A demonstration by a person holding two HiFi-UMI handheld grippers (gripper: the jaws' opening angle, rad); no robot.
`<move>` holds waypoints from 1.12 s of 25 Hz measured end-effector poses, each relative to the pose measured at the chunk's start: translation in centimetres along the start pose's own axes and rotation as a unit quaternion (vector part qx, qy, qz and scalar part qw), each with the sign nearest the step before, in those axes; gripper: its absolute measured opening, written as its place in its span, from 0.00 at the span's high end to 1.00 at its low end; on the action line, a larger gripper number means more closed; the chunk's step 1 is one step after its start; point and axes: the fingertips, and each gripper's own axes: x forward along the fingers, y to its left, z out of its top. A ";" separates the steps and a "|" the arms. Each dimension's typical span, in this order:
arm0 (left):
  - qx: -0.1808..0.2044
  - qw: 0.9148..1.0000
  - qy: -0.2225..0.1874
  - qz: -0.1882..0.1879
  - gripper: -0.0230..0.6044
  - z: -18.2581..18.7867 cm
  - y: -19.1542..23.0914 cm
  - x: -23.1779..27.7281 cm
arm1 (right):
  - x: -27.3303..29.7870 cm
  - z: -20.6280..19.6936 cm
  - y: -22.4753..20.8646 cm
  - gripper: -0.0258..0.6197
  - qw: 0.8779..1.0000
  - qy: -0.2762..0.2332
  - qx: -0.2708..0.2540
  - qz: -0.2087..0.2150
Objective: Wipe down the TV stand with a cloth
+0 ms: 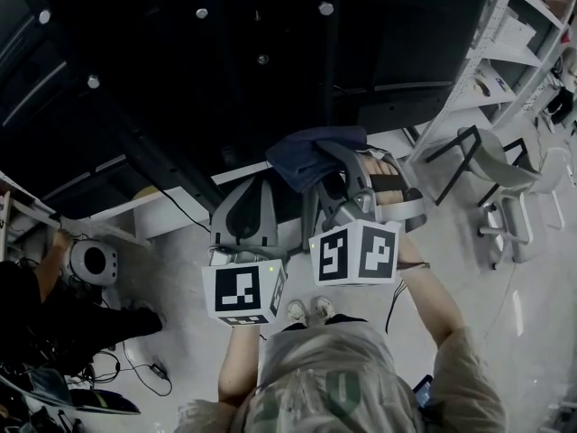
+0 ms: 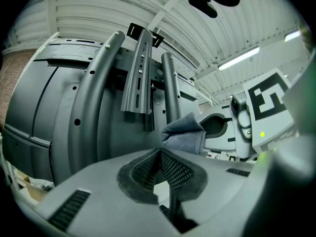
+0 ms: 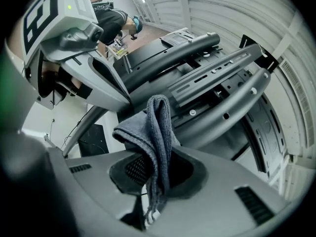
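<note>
Fingers (image 3: 132, 171) of the right gripper (image 3: 154, 168) are clenched on a fold of the grey-blue woven cloth (image 3: 157, 125), which stands up out of the jaws and trails a loose tail below them. Fingers (image 2: 177, 174) of the left gripper (image 2: 159, 158) are pressed together with nothing between them; that gripper sits just beside the right one. The cloth is held close before the dark grey tubular metal TV stand (image 3: 224, 116), in front of its curved tubes and the perforated flat mounting bracket (image 3: 217, 70); whether the fabric is touching metal cannot be told. Assessed risks: the grip takes only a narrow fold, so dragging along a tube could pull the cloth free. The loose tail could catch on the bracket's screw heads and slots. The two grippers, being so close, could knock one another during a stroke. Markings: each gripper's white cube (image 1: 356, 253) bears black square marker patterns, not lettering. No brand, label or legible writing is found on the stand or the cloth.
</note>
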 end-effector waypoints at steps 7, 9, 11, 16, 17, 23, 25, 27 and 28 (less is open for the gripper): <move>-0.009 1.000 0.012 0.000 0.94 -1.3 0.0 -0.1 | 0.6 -1.2 2.4 0.86 1.000 0.010 -0.004 0.028; -0.014 1.000 0.015 -0.001 0.94 -1.7 0.0 -0.1 | 0.8 -1.5 3.1 0.86 0.999 0.012 -0.005 0.036; -0.015 1.000 0.020 0.001 0.94 -2.2 0.0 -0.2 | 1.0 -1.8 3.9 0.86 0.999 0.015 -0.003 0.046; -0.018 0.999 0.031 0.008 0.94 -2.9 0.4 -0.3 | 1.6 -3.1 6.0 0.86 0.997 0.019 0.004 0.072; -0.018 0.999 0.032 0.009 0.94 -3.0 0.5 -0.3 | 1.7 -3.4 6.4 0.86 0.997 0.020 0.006 0.076; -0.020 0.999 0.038 0.017 0.94 -3.9 0.7 -0.4 | 2.1 -4.4 8.1 0.86 0.995 0.030 -0.002 0.093; -0.021 0.999 0.039 0.017 0.94 -4.4 0.7 -0.5 | 2.3 -5.0 9.0 0.86 0.995 0.029 0.000 0.099; -0.022 0.999 0.036 0.021 0.94 -4.9 0.8 -0.6 | 2.3 -5.3 9.8 0.86 0.995 0.026 -0.002 0.101; -0.023 0.999 0.031 0.025 0.94 -5.1 0.9 -0.6 | 2.3 -5.6 10.2 0.86 0.994 0.026 -0.004 0.102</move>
